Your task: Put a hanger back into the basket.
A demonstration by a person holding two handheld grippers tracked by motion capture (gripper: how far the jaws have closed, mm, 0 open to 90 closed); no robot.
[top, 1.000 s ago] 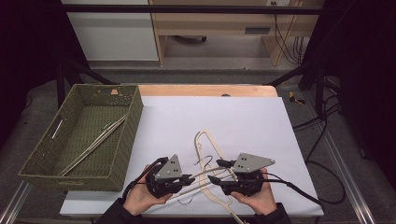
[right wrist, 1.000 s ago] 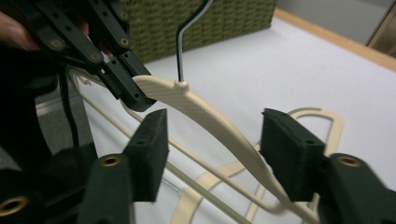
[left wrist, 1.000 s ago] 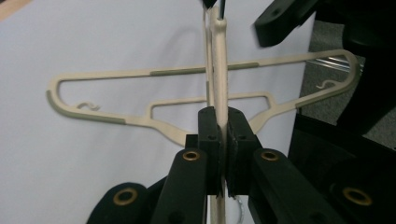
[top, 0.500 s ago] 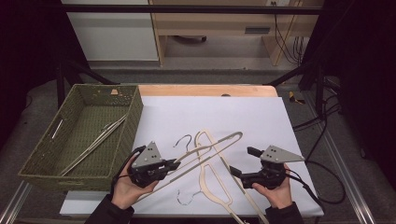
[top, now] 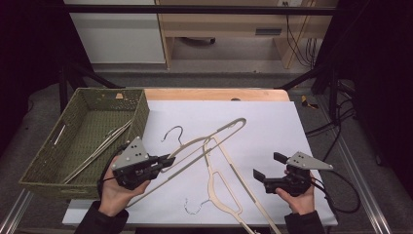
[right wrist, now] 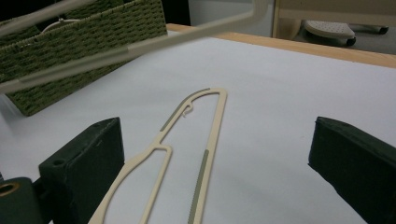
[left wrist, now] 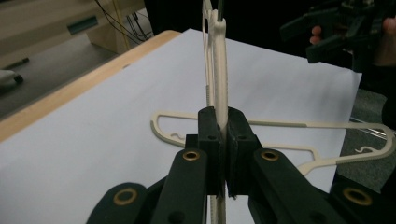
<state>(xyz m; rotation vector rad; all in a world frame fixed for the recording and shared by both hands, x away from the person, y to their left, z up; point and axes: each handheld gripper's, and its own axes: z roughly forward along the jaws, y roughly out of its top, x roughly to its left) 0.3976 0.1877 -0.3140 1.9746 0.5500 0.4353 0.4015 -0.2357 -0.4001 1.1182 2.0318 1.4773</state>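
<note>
The left gripper (top: pixel 168 159), clenched on a cream hanger (top: pixel 209 141) raised off the tabletop (top: pixel 272 122), looks mid-carry toward the wicker basket (top: pixel 139 114) beside it, while the right gripper (top: pixel 265 166), its jaws just opened and empty, should next close on the second hanger (right wrist: pixel 196 140) lying ahead of it.

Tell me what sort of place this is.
Probably a lab or workshop set up for recording. A table covered in white paper stands within a dark metal frame, cables hang at the back, and hand-held grippers sort hangers beside a woven basket.
</note>
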